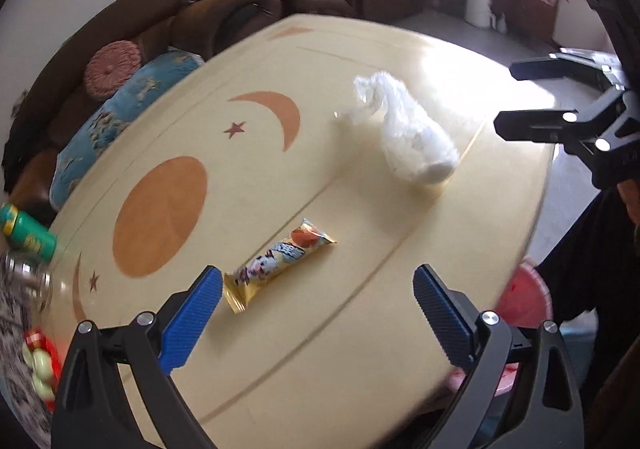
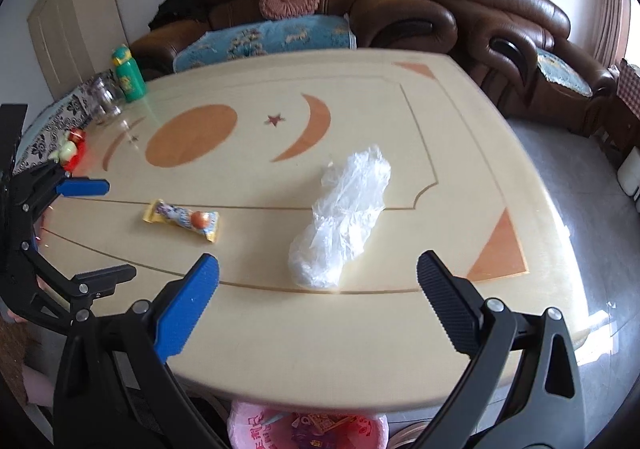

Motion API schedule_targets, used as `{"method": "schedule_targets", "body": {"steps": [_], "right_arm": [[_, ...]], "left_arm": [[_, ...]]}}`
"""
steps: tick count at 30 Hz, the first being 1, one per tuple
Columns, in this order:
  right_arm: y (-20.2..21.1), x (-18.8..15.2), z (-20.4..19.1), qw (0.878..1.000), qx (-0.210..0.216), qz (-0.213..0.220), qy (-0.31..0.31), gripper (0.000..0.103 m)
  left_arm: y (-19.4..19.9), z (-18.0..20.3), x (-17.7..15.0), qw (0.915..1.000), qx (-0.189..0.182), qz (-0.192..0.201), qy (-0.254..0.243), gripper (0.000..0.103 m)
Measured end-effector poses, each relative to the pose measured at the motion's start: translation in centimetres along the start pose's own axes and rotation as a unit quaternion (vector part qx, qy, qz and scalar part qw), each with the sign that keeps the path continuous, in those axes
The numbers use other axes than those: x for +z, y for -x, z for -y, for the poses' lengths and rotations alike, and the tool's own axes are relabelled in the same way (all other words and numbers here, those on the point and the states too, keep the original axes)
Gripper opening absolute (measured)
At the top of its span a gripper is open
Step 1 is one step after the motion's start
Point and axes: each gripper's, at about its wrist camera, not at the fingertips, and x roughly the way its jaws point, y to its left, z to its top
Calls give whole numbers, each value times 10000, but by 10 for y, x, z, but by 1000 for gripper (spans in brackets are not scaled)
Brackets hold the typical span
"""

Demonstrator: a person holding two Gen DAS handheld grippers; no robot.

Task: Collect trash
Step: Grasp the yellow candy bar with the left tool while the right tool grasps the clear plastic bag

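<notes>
Both wide open, empty: left gripper (image 1: 318, 287) above table (image 1: 360, 329) just short of wrapper (image 1: 279, 264); right gripper (image 2: 318, 275) facing bag (image 2: 342, 217). Bin (image 2: 308, 427) below near edge. Bottle (image 2: 127, 69), jar (image 2: 105, 97) far left, well clear.

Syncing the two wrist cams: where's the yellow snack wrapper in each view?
Left wrist: snack wrapper lies low centre, just ahead of the open left tool.
Right wrist: wrapper sits left of centre, left of the clear plastic bag.
Shared landmark: the table's orange crescent.
</notes>
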Motion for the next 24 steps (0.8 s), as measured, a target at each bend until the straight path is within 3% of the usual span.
{"method": "schedule_targets", "body": {"steps": [7,17,24], "right_arm": [[-48,3,9,9992,-30,-270,-281,97],[-85,7,12,9981,-88,-452,-398,97],[-100,10,13,9979,-75,-509,-398,97]], "left_arm": [[-49,-26,0,9988,-351,-283,-210,94],[-102,-53,2,9953,-727,-589,-266,93],[-117,-60,-3,9918,-984,-768,-254,83]]}}
